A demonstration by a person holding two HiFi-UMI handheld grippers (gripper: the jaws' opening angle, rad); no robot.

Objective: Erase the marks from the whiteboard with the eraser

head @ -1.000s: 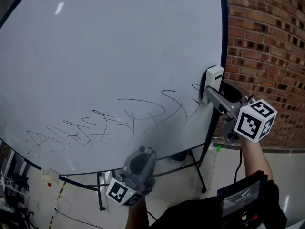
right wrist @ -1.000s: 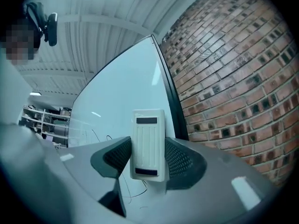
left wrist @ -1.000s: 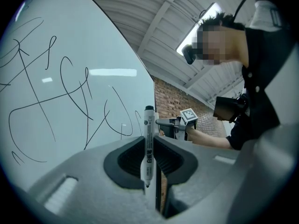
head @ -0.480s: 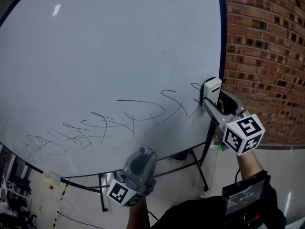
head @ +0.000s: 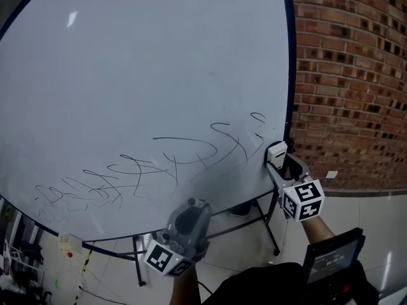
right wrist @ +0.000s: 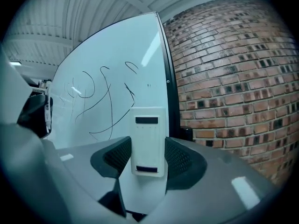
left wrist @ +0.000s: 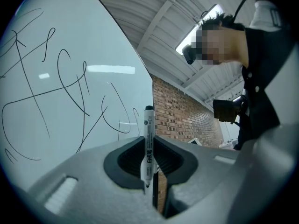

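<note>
Meanwhile the right gripper point(head: 280, 165), clamped on the eraser point(head: 276, 150), had slid down the whiteboard's point(head: 159, 56) right edge; the marks point(head: 184, 150) looked unwiped; the left gripper point(left wrist: 148, 169) pinched a marker point(left wrist: 148, 139).

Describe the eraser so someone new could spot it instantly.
Find the big whiteboard beside the brick wall, then go to its lower right edge, just past the scribbles. There the right gripper clamps the eraser: a flat white block, unlike the thin marker in the left gripper.

Glossy whiteboard point(head: 140, 75), rough brick wall point(head: 350, 75).
</note>
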